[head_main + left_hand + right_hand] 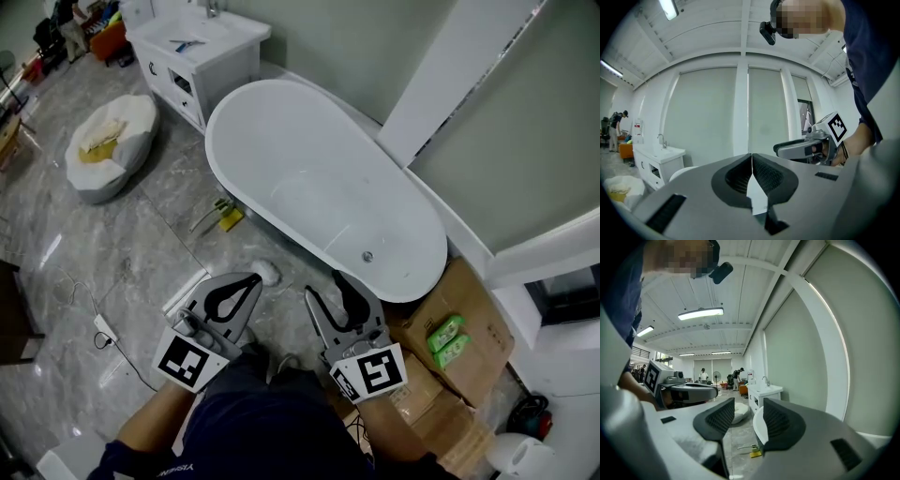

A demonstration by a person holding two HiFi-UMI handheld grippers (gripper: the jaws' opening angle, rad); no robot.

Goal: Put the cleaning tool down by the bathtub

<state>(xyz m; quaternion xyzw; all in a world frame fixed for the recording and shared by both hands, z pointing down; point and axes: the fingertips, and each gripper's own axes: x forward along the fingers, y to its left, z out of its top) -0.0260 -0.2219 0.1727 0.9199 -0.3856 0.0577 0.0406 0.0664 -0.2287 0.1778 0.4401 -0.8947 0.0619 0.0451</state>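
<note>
Head view: cleaning tool (225,217) lies on floor (141,244) just beside bathtub (319,178), apart from both grippers. Gripper views: left gripper (751,157) jaws closed together, empty; right gripper (743,418) jaws apart, empty.

A bathroom mock-up in a big open hall: white bathtub (309,178), washbasin cabinet (192,52), stone floor (112,244), cardboard boxes (473,300), strip lights (701,313) overhead.

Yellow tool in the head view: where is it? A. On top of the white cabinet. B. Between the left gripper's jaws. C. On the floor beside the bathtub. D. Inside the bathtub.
C: the yellow tool lies on the grey floor, close beside the outer wall of the bathtub.
</note>
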